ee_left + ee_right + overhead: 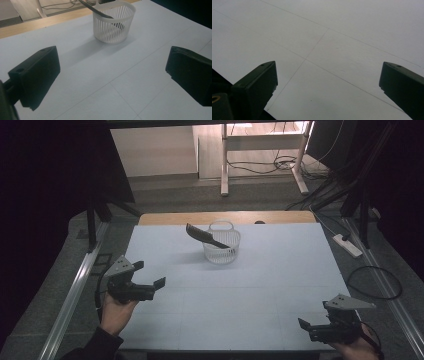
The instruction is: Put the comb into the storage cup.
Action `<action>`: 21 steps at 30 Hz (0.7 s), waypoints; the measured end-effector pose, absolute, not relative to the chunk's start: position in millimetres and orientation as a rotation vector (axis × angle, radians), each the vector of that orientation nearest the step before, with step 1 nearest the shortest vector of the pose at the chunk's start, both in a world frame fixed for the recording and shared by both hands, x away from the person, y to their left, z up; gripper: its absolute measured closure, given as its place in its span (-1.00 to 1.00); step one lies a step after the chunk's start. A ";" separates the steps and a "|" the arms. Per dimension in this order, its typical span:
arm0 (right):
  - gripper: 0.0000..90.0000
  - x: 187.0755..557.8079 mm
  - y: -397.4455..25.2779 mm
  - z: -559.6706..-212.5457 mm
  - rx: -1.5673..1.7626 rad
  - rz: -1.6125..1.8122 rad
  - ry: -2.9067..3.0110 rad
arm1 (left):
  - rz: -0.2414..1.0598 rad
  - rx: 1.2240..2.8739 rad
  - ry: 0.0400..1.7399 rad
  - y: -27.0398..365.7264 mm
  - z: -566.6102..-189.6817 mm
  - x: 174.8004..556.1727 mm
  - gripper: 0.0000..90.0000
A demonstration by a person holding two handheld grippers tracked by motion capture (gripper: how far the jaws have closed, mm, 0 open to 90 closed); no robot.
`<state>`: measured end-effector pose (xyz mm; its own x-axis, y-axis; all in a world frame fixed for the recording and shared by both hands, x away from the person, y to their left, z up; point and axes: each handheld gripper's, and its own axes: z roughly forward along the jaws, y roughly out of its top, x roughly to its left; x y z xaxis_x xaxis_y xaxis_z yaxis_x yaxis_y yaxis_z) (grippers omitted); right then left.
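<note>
The white table [260, 290] spreads wide before me, its wooden far edge [200, 217] showing past the sheet. Near that far edge stands a white slatted basket [222, 247], and a black comb [205, 235] leans in it, handle down, teeth end jutting over the rim to the left. Bare surface lies all around the basket. My left gripper [148, 274] hovers by the left edge, jaws wide apart and holding nothing. My right gripper [303, 323] sits at the near right corner, jaws likewise spread.
</note>
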<state>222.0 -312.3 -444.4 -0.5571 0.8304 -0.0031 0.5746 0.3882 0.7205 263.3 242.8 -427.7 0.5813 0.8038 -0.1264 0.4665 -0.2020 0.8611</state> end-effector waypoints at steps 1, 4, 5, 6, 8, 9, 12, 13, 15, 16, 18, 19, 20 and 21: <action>-0.94 222.0 -312.3 -444.4 1.218 0.971 2.288 | 0.439 1.845 1.034 243.3 -427.8 262.2 -0.99; -0.94 222.0 -312.5 -444.4 1.219 0.973 2.287 | 0.434 1.843 1.037 245.1 -428.1 258.6 -0.99; -0.95 222.0 -312.6 -444.4 1.220 0.973 2.286 | 0.431 1.843 1.038 245.9 -428.4 257.0 -0.99; -0.95 221.9 -312.9 -444.2 1.222 0.974 2.285 | 0.429 1.842 1.038 246.6 -428.6 255.6 -0.99; -0.94 221.9 -313.0 -444.2 1.223 0.975 2.284 | 0.426 1.838 1.042 247.7 -429.0 253.0 -0.99; -0.95 221.9 -313.0 -444.2 1.223 0.976 2.283 | 0.424 1.839 1.042 248.6 -429.3 251.1 -0.99; -0.95 221.9 -313.0 -444.2 1.223 0.977 2.283 | 0.420 1.836 1.045 250.2 -430.1 246.6 -0.99; -0.94 221.9 -313.1 -444.2 1.223 0.977 2.283 | 0.419 1.834 1.047 250.7 -430.4 244.5 -0.99; -0.95 221.9 -313.1 -444.2 1.223 0.978 2.283 | 0.416 1.833 1.048 251.4 -430.8 241.3 -0.99; -0.95 221.9 -313.1 -444.2 1.223 0.978 2.283 | 0.415 1.836 1.046 251.8 -431.0 239.8 -0.99; -0.94 222.0 -313.1 -444.2 1.224 0.977 2.283 | 0.413 1.837 1.047 252.3 -431.4 237.0 -0.99; -0.95 222.0 -313.1 -444.2 1.224 0.979 2.282 | 0.412 1.837 1.047 252.7 -431.7 235.1 -0.99; -0.94 222.0 -313.1 -444.1 1.223 0.978 2.282 | 0.410 1.836 1.049 252.8 -431.9 233.9 -0.99; -0.95 221.9 -313.2 -444.1 1.223 0.978 2.282 | 0.413 1.839 1.049 253.3 -432.1 232.1 -0.99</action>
<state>221.9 -313.2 -444.1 -0.5537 0.8327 0.0000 0.5743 0.3819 0.7241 232.1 253.3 -432.1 0.5759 0.8033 -0.1515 0.4843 -0.1860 0.8549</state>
